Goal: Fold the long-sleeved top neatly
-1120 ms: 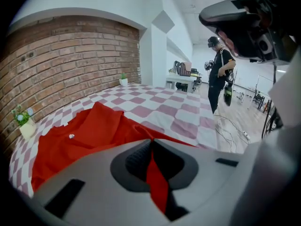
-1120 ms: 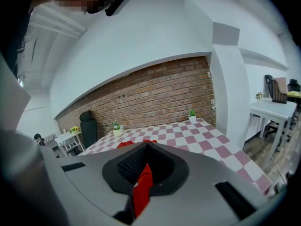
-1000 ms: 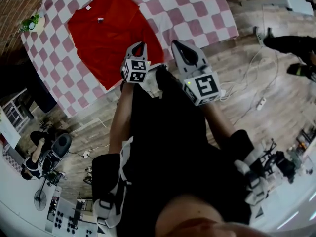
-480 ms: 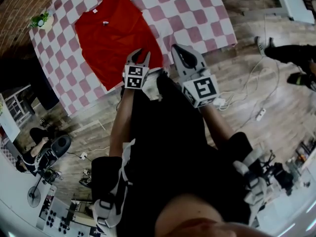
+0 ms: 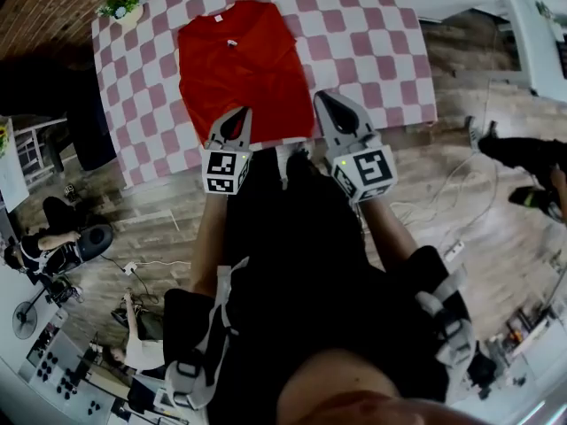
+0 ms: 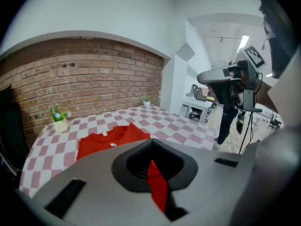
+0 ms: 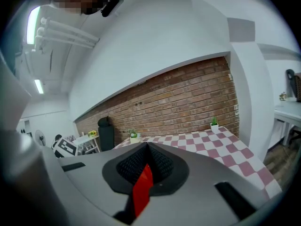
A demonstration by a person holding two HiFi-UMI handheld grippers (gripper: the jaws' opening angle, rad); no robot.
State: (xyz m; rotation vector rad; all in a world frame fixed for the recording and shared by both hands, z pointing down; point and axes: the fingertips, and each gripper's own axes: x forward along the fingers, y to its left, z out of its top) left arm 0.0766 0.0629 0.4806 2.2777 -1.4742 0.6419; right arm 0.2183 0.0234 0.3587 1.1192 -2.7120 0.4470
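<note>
The red long-sleeved top [image 5: 239, 65] lies flat on the pink-and-white checked table [image 5: 372, 51], collar at the far side, hem at the near edge. My left gripper [image 5: 236, 119] is at the hem's left part; its jaws have just been closing and a strip of red fabric [image 6: 157, 185] is pinched between them. The rest of the top [image 6: 106, 140] shows beyond it on the table. My right gripper [image 5: 324, 102] is at the hem's right corner, shut on a sliver of red fabric [image 7: 142, 187]. It points level, toward the brick wall.
A small potted plant [image 5: 121, 9] stands at the table's far left corner. The brick wall [image 6: 80, 79] runs behind the table. Cables [image 5: 452, 228] lie on the wood floor at the right, near a person's feet [image 5: 523, 162]. People and gear [image 5: 53, 246] are at the left.
The left gripper's jaws stood open at the hem half a second ago and are now shut on the fabric. Both grippers have risen a little; the table has swung round in the head view.
</note>
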